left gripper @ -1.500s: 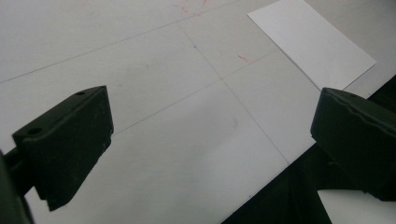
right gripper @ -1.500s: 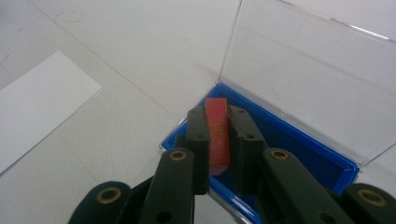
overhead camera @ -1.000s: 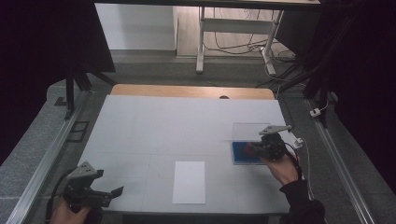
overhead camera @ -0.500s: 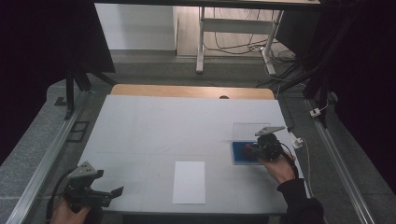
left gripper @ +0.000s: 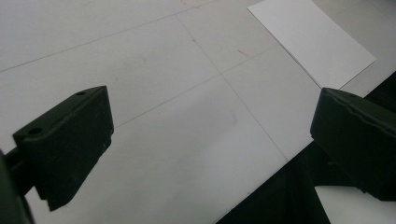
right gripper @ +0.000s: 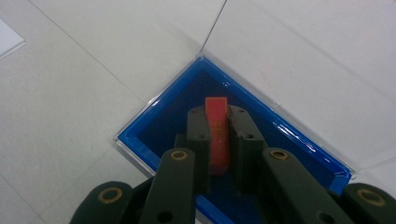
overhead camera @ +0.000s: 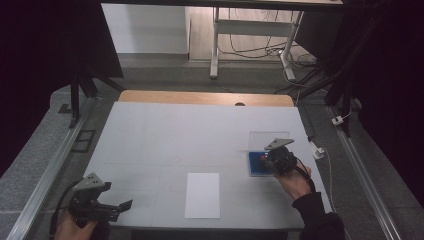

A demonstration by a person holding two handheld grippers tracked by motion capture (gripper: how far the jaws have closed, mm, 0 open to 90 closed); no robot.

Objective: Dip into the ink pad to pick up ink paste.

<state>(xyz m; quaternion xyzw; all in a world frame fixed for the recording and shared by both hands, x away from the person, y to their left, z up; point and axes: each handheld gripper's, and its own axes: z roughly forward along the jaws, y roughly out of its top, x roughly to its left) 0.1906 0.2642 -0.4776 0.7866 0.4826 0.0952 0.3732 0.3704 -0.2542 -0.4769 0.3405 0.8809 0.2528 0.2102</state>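
Note:
A shallow blue tray (right gripper: pixel 154 126) in a clear case with its lid raised lies at the right of the white table (overhead camera: pixel 200 130). My right gripper (right gripper: pixel 217 112) reaches into it, shut on a small red-orange block (right gripper: pixel 217 135) held upright between the pads. From above, the right gripper (overhead camera: pixel 264 159) sits over the blue tray (overhead camera: pixel 256 166). My left gripper (overhead camera: pixel 122 205) rests at the table's front left corner, open with nothing between its fingers (left gripper: pixel 70 144). A white sheet of paper (overhead camera: pixel 202 195) lies at the front middle, and that paper (left gripper: pixel 313 39) lies beyond the left gripper's jaws.
A wooden strip (overhead camera: pixel 205 97) borders the table's far edge. Metal rails (overhead camera: pixel 45 180) run along both sides. A white plug and cable (overhead camera: pixel 317 150) lie just right of the tray. A desk frame and cables (overhead camera: pixel 250 40) stand on the floor behind.
The right gripper has shifted slightly left and nearer over the blue tray. The left gripper has stayed where it was.

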